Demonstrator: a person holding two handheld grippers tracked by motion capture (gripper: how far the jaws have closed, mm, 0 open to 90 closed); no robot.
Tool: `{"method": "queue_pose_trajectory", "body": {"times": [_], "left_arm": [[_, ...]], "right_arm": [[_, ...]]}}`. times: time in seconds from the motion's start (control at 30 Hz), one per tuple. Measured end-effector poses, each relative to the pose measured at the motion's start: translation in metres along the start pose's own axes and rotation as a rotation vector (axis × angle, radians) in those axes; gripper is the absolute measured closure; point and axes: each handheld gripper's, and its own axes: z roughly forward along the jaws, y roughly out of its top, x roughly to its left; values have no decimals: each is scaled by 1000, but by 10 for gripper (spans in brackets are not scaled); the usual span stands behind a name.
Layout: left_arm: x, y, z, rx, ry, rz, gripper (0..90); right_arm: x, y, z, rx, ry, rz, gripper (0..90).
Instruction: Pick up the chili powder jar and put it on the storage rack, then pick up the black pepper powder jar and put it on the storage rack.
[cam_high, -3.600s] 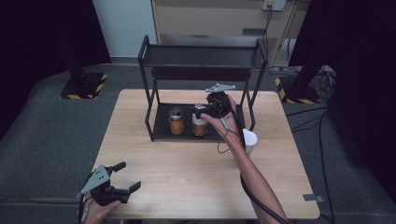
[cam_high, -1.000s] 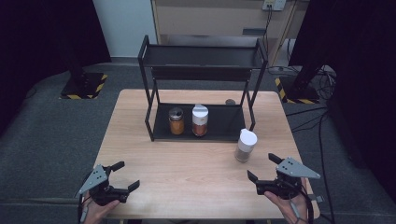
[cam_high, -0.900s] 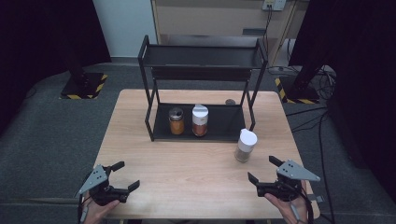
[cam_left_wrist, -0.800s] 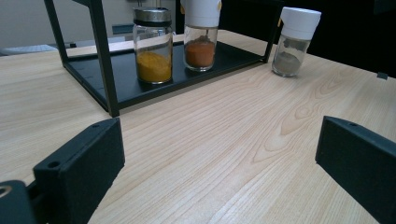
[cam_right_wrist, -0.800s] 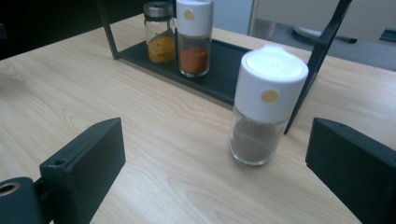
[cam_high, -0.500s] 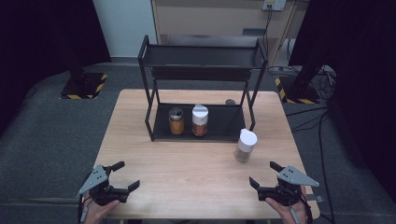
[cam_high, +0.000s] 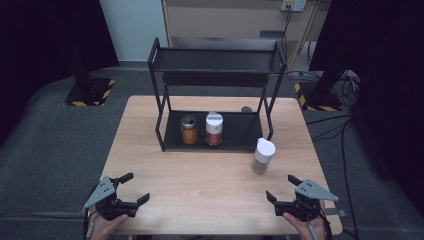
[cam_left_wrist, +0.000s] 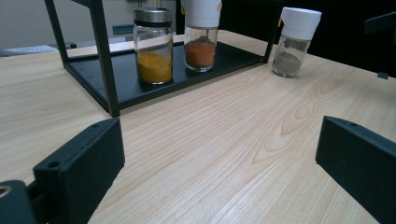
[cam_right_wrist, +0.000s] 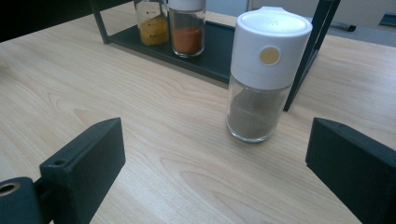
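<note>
A black two-tier rack (cam_high: 216, 75) stands at the back of the wooden table (cam_high: 210, 175). On its lower shelf sit a yellow-spice jar with a metal lid (cam_high: 188, 129) (cam_left_wrist: 153, 45) (cam_right_wrist: 150, 17) and an orange-spice jar with a white cap (cam_high: 214, 129) (cam_left_wrist: 201, 33) (cam_right_wrist: 187, 28). A white-capped jar of grey-brown spice (cam_high: 262, 155) (cam_right_wrist: 264, 73) (cam_left_wrist: 295, 41) stands upright on the table just right of the rack. My left gripper (cam_high: 133, 188) (cam_left_wrist: 219, 163) rests open at the front left. Open and holding nothing, my right gripper (cam_high: 281, 188) (cam_right_wrist: 215, 163) sits at the front right, short of the grey jar.
A small dark round object (cam_high: 246, 108) lies on the table behind the rack. Beyond the table are a cabinet (cam_high: 235, 20), black stand bases with hazard tape (cam_high: 90, 91) and floor cables (cam_high: 330, 130).
The right hand has left the rack, where it set the white-capped orange jar on the lower shelf, and drawn back to the table's front right. The left gripper stayed put.
</note>
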Motion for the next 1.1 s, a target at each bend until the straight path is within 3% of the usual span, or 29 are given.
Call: {"method": "queue_pose_trajectory", "body": {"times": [1.1], "left_arm": [[0,0,1,2,-4,6,3]], "right_arm": [[1,3,-7,-28,-18,22,39]]}}
